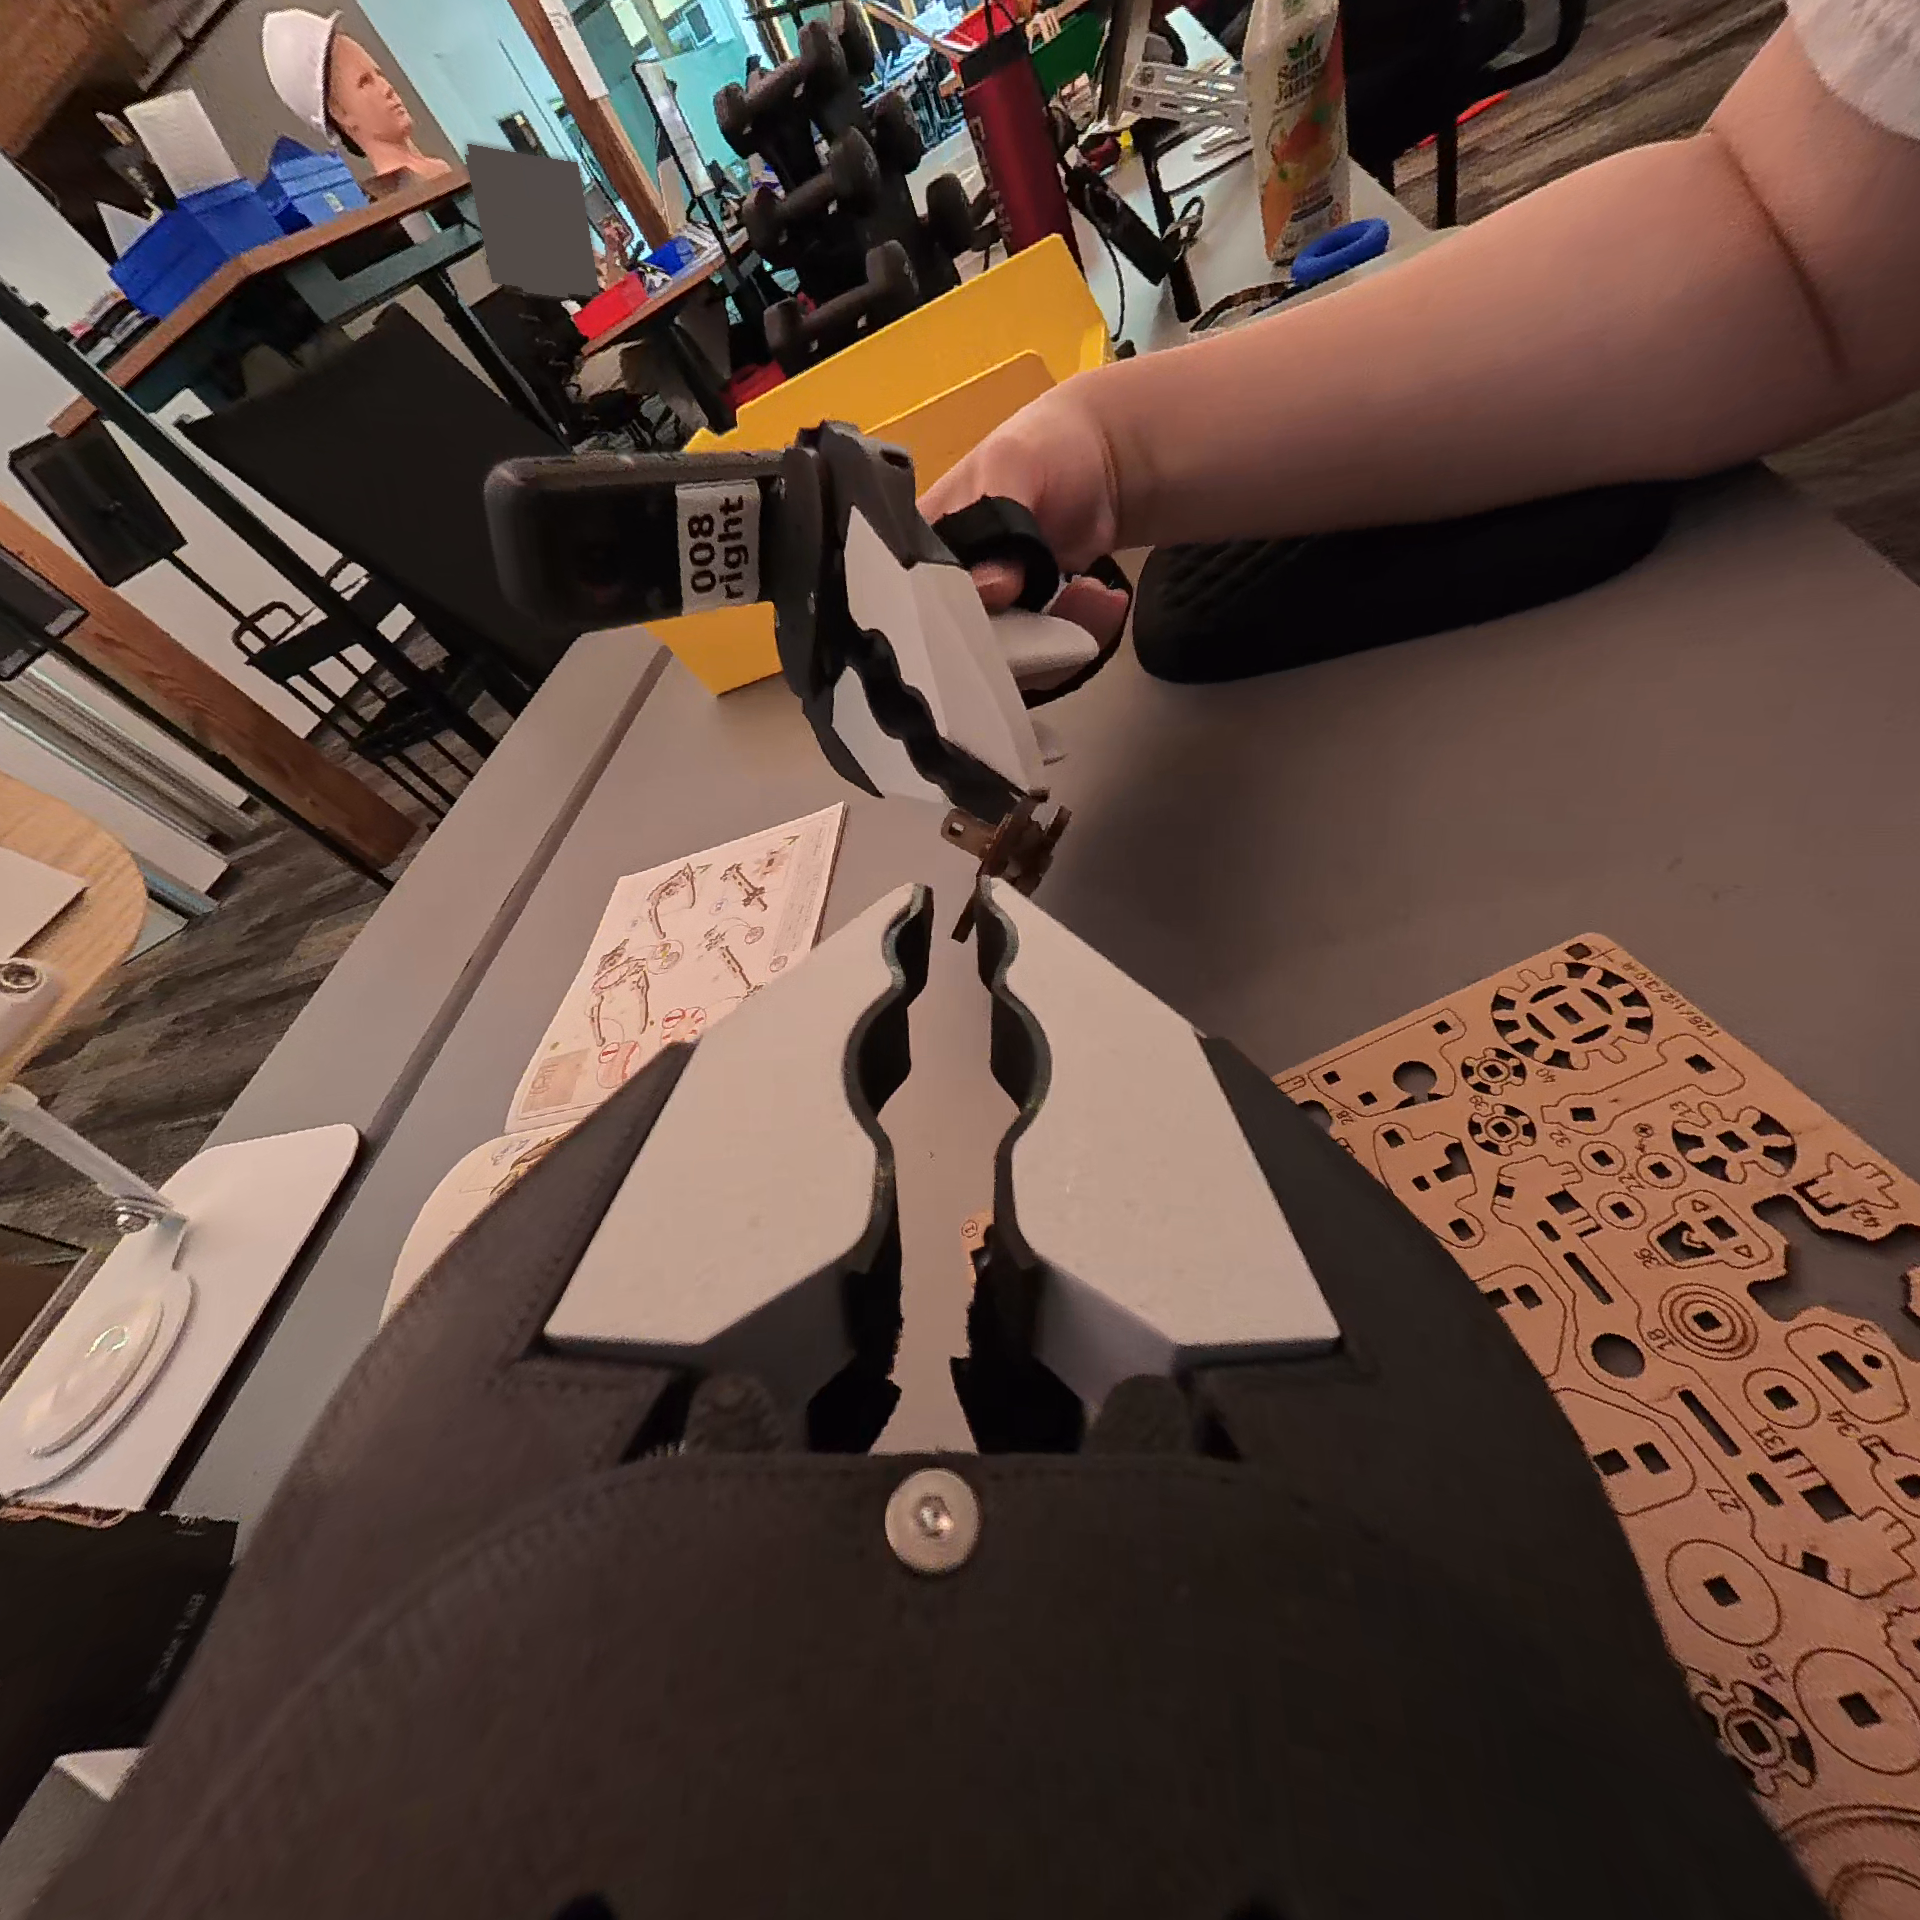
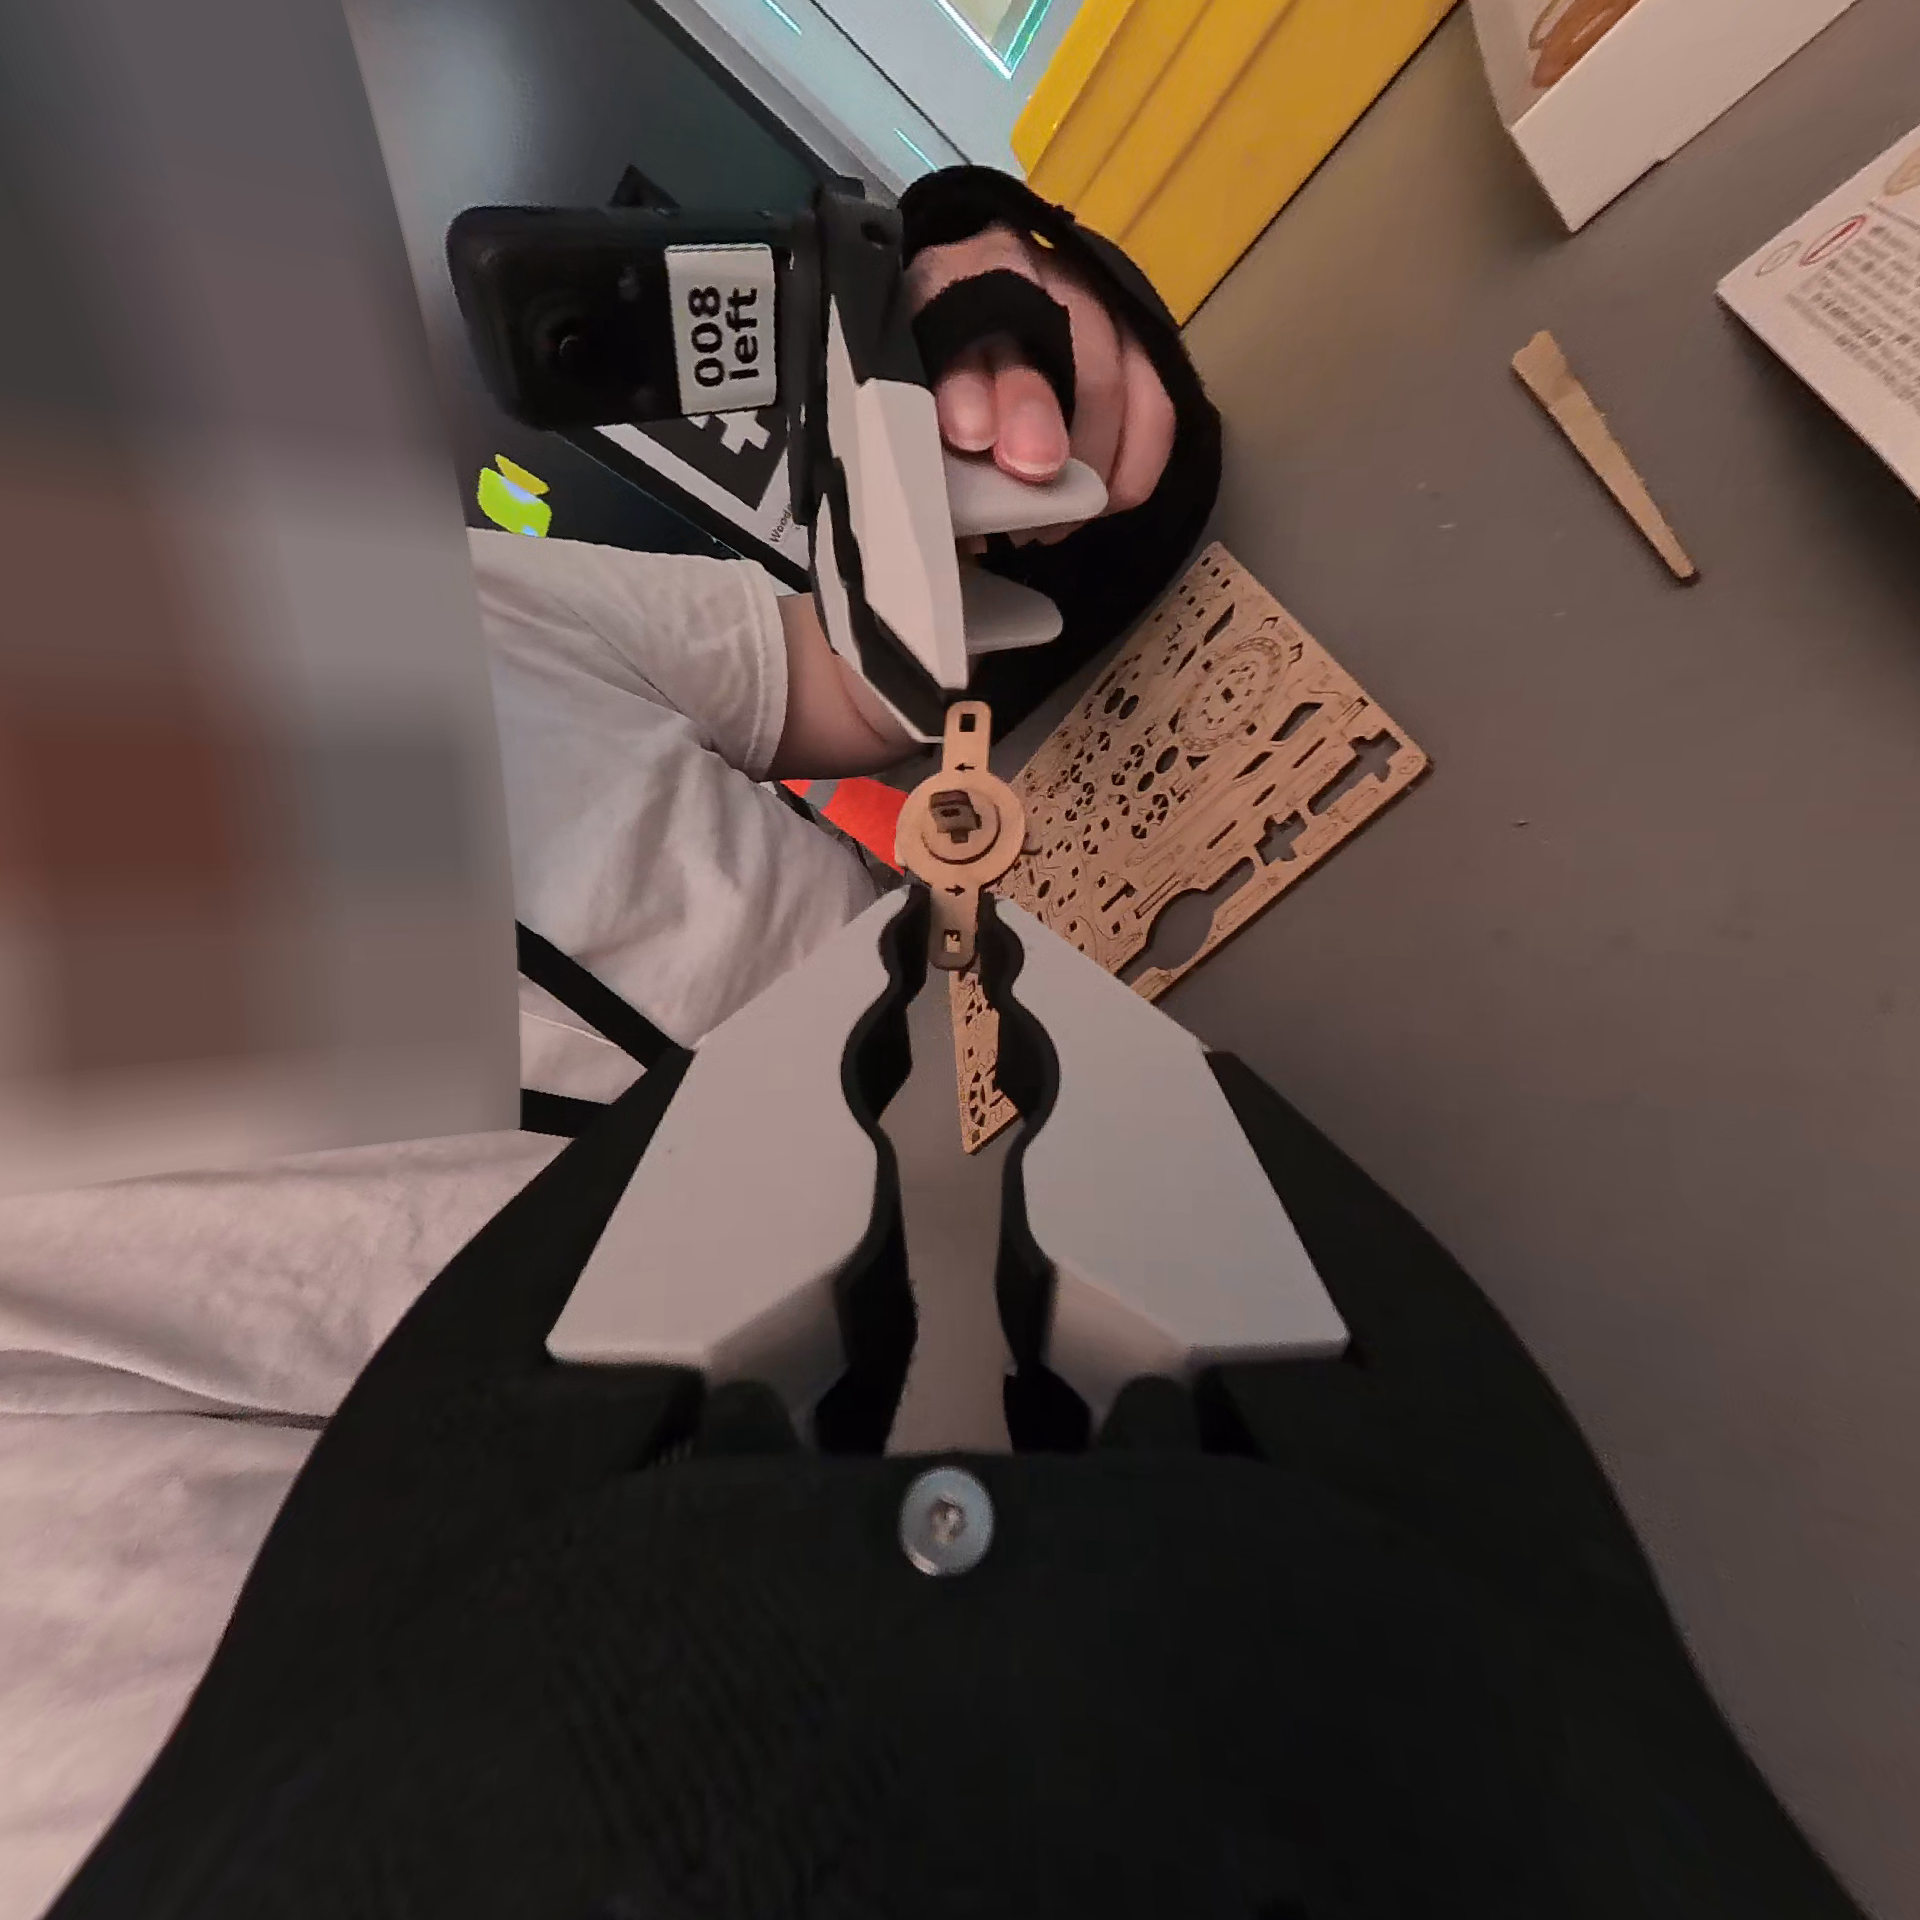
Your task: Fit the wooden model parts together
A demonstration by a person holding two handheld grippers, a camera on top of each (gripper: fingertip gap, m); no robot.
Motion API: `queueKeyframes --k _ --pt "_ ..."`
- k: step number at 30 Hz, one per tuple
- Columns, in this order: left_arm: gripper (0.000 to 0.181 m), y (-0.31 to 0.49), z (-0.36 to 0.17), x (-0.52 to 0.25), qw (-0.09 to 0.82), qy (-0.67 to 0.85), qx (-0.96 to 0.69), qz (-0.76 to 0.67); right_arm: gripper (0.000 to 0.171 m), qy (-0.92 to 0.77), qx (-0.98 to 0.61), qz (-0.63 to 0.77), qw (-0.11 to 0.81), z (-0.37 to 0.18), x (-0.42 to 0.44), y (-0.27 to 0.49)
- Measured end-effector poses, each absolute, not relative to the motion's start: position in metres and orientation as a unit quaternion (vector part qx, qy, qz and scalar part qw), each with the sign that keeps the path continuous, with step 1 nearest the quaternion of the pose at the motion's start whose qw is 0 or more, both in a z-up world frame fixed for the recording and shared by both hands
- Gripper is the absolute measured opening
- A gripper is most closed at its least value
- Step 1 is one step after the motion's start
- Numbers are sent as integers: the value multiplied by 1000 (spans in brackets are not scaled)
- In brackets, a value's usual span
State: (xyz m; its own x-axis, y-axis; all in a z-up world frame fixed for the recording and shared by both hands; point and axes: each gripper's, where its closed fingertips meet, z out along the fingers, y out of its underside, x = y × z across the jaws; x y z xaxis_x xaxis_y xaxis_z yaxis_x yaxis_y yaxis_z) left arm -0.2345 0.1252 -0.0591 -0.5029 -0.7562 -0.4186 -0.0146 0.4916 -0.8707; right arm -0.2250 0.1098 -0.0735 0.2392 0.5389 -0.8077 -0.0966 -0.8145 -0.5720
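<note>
A small wooden assembly [image 2: 961, 826], a narrow strip with a round disc and a dark peg at its middle, hangs in the air between both grippers. My right gripper [image 2: 948, 914] is shut on the strip's near end. My left gripper [image 2: 951, 696] comes in from the far side and pinches the strip's other end. In the left wrist view the assembly [image 1: 1003, 847] shows edge-on, with my left gripper [image 1: 951, 904] closed on its near tip and my right gripper [image 1: 1013, 805] gripping it from beyond. The laser-cut wooden parts sheet [image 1: 1621, 1299] lies flat on the grey table to the right.
An instruction booklet [image 1: 707, 966] lies on the table to the left. A yellow bin [image 1: 935, 416] and a black wrist rest [image 1: 1403, 582] stand behind. A loose wooden wedge [image 2: 1600, 457] and a white box [image 2: 1662, 104] lie farther off. The parts sheet [image 2: 1226, 790] lies under the grippers. Both grippers' tips are close together, under 4 cm apart.
</note>
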Motion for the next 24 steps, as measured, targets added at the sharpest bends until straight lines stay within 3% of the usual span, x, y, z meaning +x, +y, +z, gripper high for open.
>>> queueKeyframes --k 24 --pt "12 120 -69 -241 372 765 -259 -457 7 -104 -723 645 225 -72 -223 108"
